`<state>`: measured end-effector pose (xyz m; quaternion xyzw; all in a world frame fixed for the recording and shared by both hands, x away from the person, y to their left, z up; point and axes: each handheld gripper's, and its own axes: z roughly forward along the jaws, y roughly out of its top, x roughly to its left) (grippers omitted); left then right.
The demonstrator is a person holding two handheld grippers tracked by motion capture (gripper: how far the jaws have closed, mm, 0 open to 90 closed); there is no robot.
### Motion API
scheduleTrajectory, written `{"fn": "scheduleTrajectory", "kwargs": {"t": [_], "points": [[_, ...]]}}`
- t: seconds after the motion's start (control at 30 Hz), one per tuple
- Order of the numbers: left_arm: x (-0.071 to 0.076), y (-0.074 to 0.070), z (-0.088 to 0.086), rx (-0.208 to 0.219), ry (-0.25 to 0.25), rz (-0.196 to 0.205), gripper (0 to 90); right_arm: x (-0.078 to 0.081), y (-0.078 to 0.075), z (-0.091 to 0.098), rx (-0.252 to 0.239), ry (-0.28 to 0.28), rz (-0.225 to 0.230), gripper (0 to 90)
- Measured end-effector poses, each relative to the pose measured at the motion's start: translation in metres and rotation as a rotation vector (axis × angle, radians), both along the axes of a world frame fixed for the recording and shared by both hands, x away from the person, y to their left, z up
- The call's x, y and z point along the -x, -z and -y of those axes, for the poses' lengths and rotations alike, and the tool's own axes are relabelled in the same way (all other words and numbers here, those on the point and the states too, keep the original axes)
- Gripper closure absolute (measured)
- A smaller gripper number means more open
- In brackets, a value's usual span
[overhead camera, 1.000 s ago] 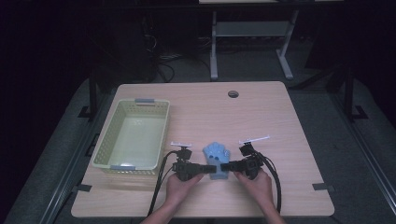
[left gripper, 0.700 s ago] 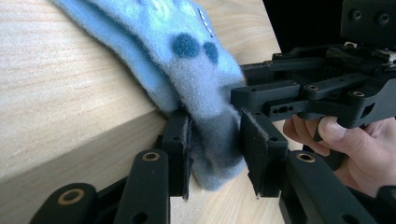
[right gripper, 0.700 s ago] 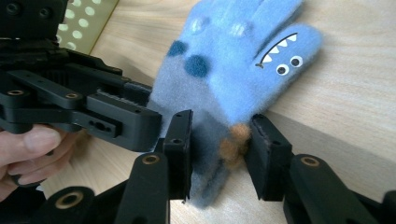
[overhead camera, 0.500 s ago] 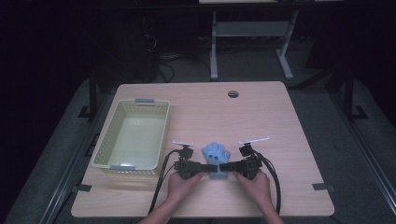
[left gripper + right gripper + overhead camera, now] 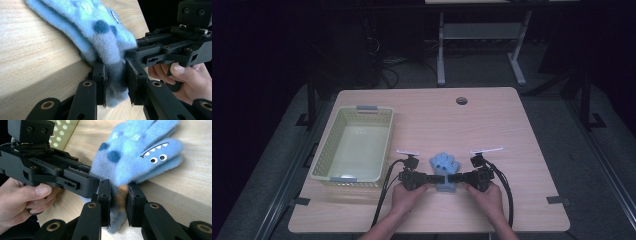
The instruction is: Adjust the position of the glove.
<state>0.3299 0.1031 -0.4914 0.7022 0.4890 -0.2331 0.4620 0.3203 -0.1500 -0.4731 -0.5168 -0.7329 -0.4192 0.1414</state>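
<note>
Two grippers: both bite the cuff end of one blue glove (image 5: 445, 167), one from each side.
Glove: it lies near the front middle of the worktop (image 5: 512, 130), fingers pointing away from the person. It has a little face with teeth and eyes on one finger.
Left gripper (image 5: 432, 178): its jaws have just been closing, and now the pads (image 5: 103, 82) squeeze the fuzzy cuff between them.
Right gripper (image 5: 451, 178): its jaws have just been closing too, and they pinch the cuff at a spot with an orange patch (image 5: 121, 192).
Basket (image 5: 324, 156): pale green, with nothing in it, off to the left of the glove and well apart from it.
Step now: I think this is getting a good hold before a lift.
How to do it well: keep both pinches tight and deep on the cuff, not just on the fluff. Lift both hands together and at the same height, so the glove does not twist or slip. Pull gently, since the soft cloth can stretch.
Watch out: the two grippers sit very close, so keep them from bumping.
</note>
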Motion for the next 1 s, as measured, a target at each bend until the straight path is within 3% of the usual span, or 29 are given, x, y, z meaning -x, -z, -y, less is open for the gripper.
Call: {"fn": "scheduleTrajectory", "kwargs": {"t": [0.47, 1.0], "points": [[0.0, -0.005, -0.001, 0.019, 0.011, 0.005, 71.1, 0.002, -0.009, 0.001, -0.002, 0.0, 0.009, 75.7], [0.0, -0.021, 0.001, 0.018, 0.039, 0.048, 71.1, 0.006, -0.023, 0.004, -0.022, 0.005, 0.034, 75.7]]}}
